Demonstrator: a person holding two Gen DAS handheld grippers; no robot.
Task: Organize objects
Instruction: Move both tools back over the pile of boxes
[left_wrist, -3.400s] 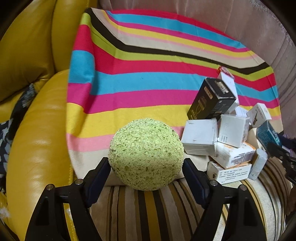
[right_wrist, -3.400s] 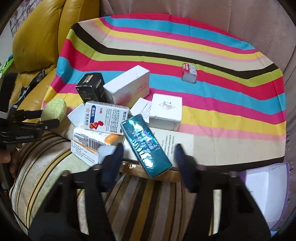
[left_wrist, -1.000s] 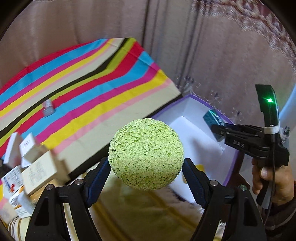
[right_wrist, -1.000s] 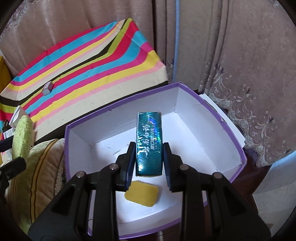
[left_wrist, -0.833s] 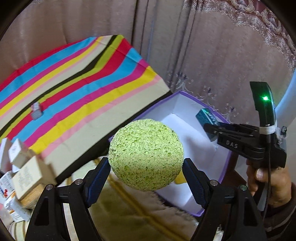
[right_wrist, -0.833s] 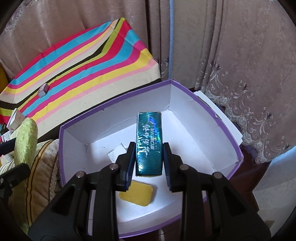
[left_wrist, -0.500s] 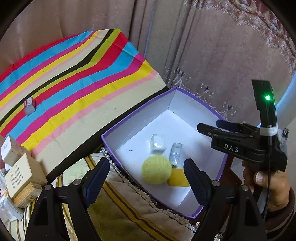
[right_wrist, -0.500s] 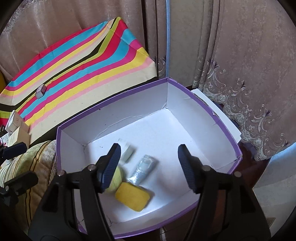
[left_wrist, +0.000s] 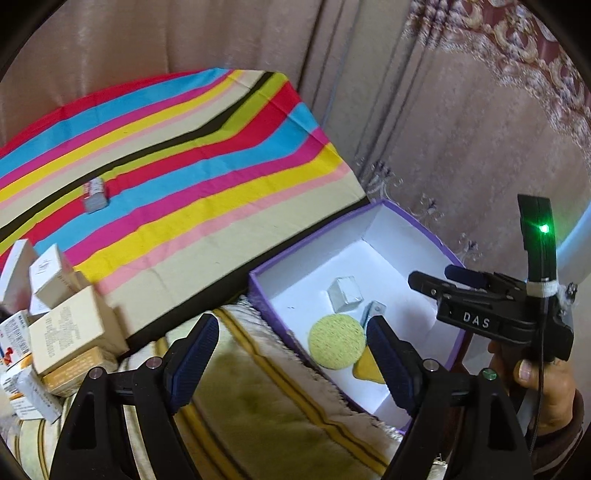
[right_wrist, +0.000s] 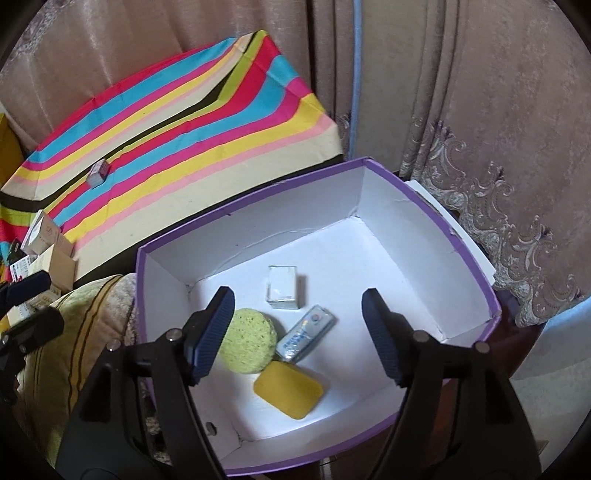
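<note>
A purple box with white inside holds a round green sponge, a yellow pad, a small white box and the teal packet, now lying flat. My right gripper hangs over the box, its jaws opening, nothing between them. My left gripper is open and empty above the striped cushion, just left of the box. The right gripper shows in the left wrist view, a hand holding it.
A bright striped cloth covers the seat; one small packet lies on it. Several cardboard boxes are piled at the left. Patterned curtains hang behind.
The left gripper let go of the green sponge and the right gripper released the teal packet; both now lie in the box. The left wrist view has shifted left.
</note>
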